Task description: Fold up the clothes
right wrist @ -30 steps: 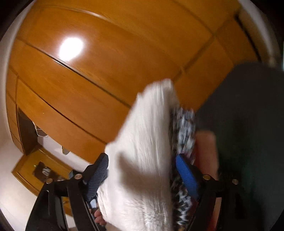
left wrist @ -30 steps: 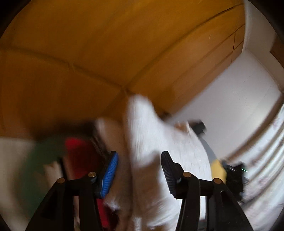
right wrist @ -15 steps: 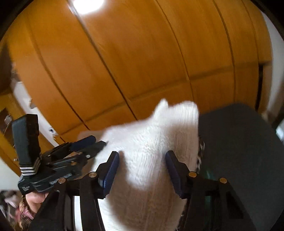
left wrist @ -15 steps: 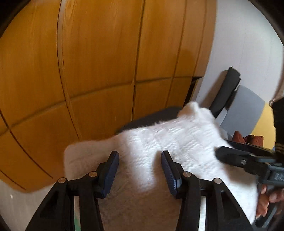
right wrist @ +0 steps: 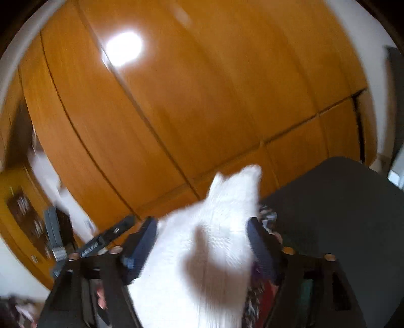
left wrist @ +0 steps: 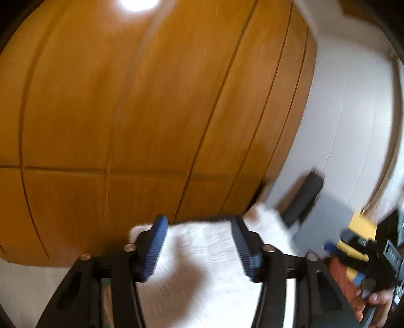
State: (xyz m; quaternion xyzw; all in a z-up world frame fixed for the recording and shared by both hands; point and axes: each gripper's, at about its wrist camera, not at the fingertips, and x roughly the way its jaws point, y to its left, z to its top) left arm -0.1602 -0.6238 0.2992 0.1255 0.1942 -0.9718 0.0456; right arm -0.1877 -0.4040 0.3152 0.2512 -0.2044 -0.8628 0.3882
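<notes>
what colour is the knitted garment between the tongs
White: the fluffy knitted garment is plain white, clearest in the right wrist view.

Fluffy white knit garment (left wrist: 209,265), folded flat

Both fisheye views are warmly lit and bright, with motion blur smearing most detail. A white glare spot (left wrist: 138,3) sits on the glossy orange-brown wooden wardrobe doors (left wrist: 151,113) far above the left tool (left wrist: 199,248), and a similar glare patch (right wrist: 123,49) shines above the right tool (right wrist: 202,248). The fluffy white knitted garment (right wrist: 214,227) is nearly overexposed and carries a soft dark shadow between the pads in each view. Door seams bow strongly, and black vignetting fills the corners.
</notes>
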